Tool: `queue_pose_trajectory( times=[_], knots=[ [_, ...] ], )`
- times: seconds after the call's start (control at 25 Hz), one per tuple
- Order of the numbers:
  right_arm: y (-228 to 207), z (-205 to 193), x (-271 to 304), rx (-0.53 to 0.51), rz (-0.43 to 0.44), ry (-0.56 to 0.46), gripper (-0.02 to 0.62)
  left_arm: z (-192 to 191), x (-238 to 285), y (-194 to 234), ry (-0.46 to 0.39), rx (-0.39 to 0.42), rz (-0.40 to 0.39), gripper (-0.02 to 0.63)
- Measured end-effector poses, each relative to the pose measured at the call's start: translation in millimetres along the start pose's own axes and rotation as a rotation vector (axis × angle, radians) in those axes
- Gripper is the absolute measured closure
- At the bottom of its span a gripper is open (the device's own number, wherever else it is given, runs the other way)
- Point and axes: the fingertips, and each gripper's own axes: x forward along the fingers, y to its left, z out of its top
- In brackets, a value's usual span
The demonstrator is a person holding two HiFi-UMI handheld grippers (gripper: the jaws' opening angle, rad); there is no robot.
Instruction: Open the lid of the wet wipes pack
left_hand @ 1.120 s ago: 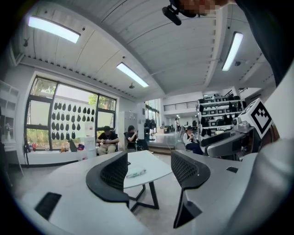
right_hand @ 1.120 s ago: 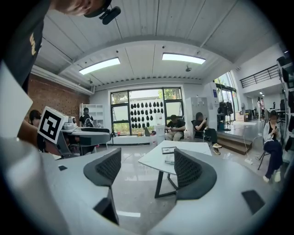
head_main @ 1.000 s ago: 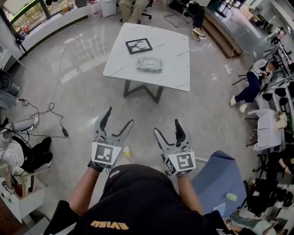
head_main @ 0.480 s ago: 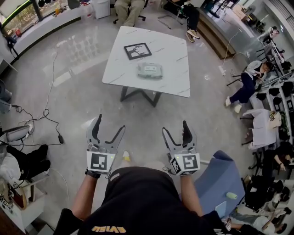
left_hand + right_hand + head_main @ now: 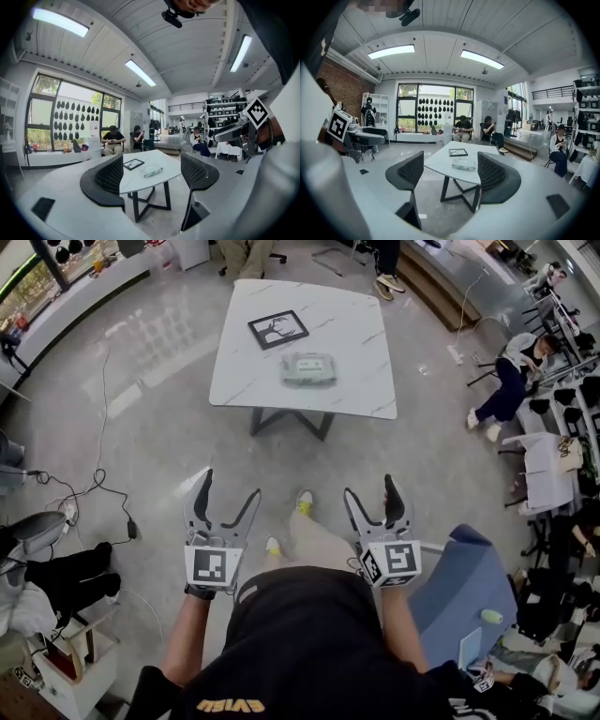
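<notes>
Floor (image 5: 141,427), grey and polished, fills most of head view. White marble-look table (image 5: 361,390) stands ahead, well apart from both grippers. Blue chair (image 5: 469,582) sits just beside person's right side. Left gripper (image 5: 231,484) is held out low over floor, jaws spread wide, just been opening, nothing btwn them; its own view shows only the far-off table thru the gap. Right gripper (image 5: 372,487) likewise released, jaws apart, empty, approx level w/ the left one. Black-framed picture (image 5: 278,329) lies flat on table's far-left part. Wet wipes pack (image 5: 308,369) lies flat near table centre, just this side of the picture, untouched; prob. closed, but too small to be sure. Shoe (image 5: 304,501) shows btwn the grippers.
</notes>
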Motion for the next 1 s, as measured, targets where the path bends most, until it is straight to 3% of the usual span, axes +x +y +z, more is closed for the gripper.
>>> queue_pose_trajectory(
  times=[0.48,0.68,1.0],
  knots=[
    [-27,17,90,0.019,0.049,-0.037,0.268,4,81,18,0.022,-0.002,0.001,0.227],
    [-59,26,136,0.017,0.071,-0.036,0.272,11,135,24,0.057,0.033,-0.005,0.227],
    [-124,28,194,0.101,0.075,-0.022,0.291,22,216,17,0.111,0.081,-0.012,0.227]
  ],
)
